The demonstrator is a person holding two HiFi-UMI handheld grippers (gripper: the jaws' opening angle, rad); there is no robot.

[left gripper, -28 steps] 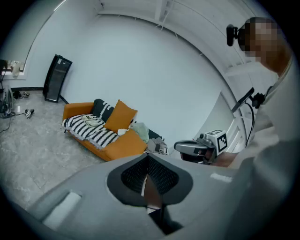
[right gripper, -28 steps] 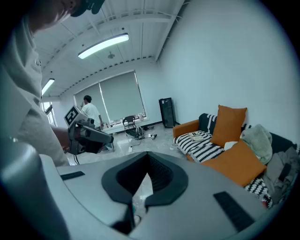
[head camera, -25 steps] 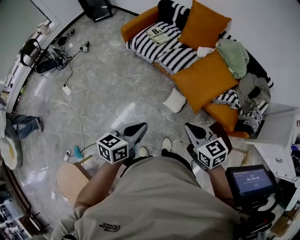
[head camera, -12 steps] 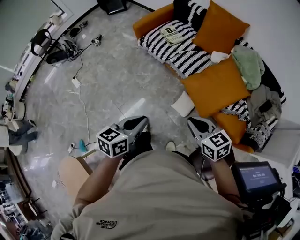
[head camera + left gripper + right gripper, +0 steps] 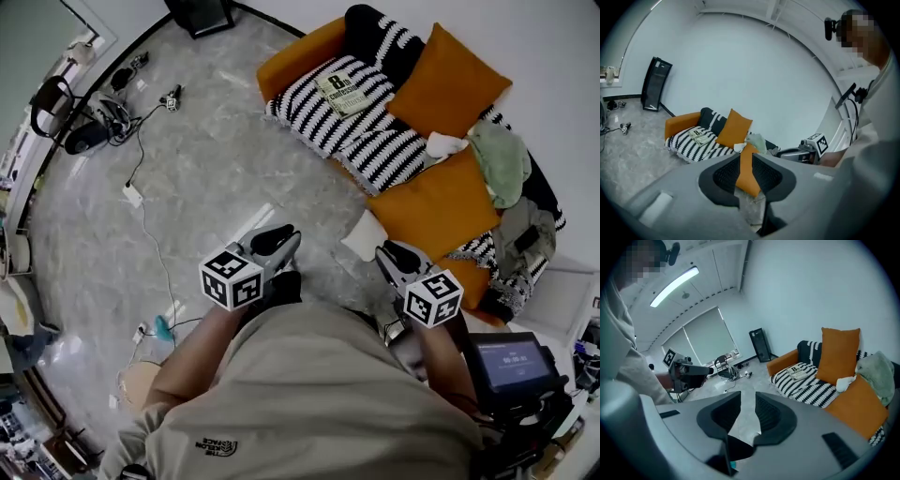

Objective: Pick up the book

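Since a second ago the left tool (image 5: 281, 240) and the right tool (image 5: 395, 255) have come forward over the floor (image 5: 206, 187) toward the sofa (image 5: 295, 56), and the white pillow (image 5: 364, 234) now lies just ahead of the right tool.

Left tool, held out low in front of the person: its own view shows a narrow gap between the jaws, which are opening. Only the distant sofa shows through the gap.

Right tool, level with it on the right: a somewhat wider gap, also opening, with only bare floor between the jaws. Both tools are empty. The jaws seem to be spreading early, during the approach, so they are ready on arrival. Both point forward and a little down, probably because the target lies low on the sofa seat.

Grey marble floor stretches between the tools and the sofa. The white pillow lies on it, close to the sofa's near right part.

The orange sofa runs from far left to near right. The book (image 5: 344, 87), pale with a large dark figure on its cover, lies flat and face up on a striped blanket (image 5: 314, 108) at the sofa's far left end, well apart from both tools. An orange cushion (image 5: 448, 84) stands just to its right. The floor side of the book looks unobstructed, so a reach from there seems the easiest.
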